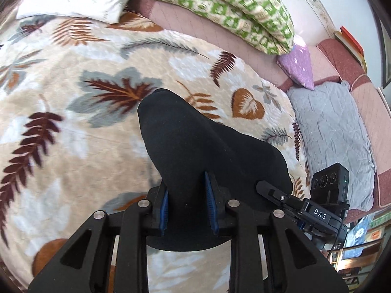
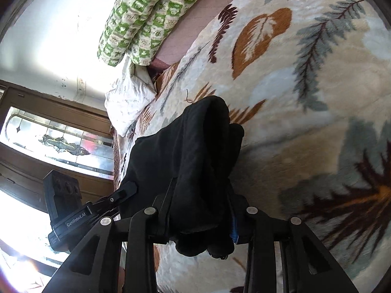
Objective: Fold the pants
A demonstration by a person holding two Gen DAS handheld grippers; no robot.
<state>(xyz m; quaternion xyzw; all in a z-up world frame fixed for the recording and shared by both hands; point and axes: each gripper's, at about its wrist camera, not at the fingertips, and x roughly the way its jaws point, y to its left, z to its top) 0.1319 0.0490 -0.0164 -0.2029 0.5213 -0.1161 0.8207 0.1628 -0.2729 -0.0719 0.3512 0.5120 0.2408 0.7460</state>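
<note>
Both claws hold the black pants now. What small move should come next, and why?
Probably carry the pants forward over the blanket together: the left claw and right claw each pinch black cloth, which hangs bunched and not yet laid flat.

Left wrist view: rides the left tool (image 1: 187,202), looking steeply down, close above the bed (image 1: 73,146).
Right wrist view: rides the right tool (image 2: 202,210), rolled sideways, close.
Shared: leaf-print blanket (image 2: 305,97), green quilt (image 1: 232,12).
</note>
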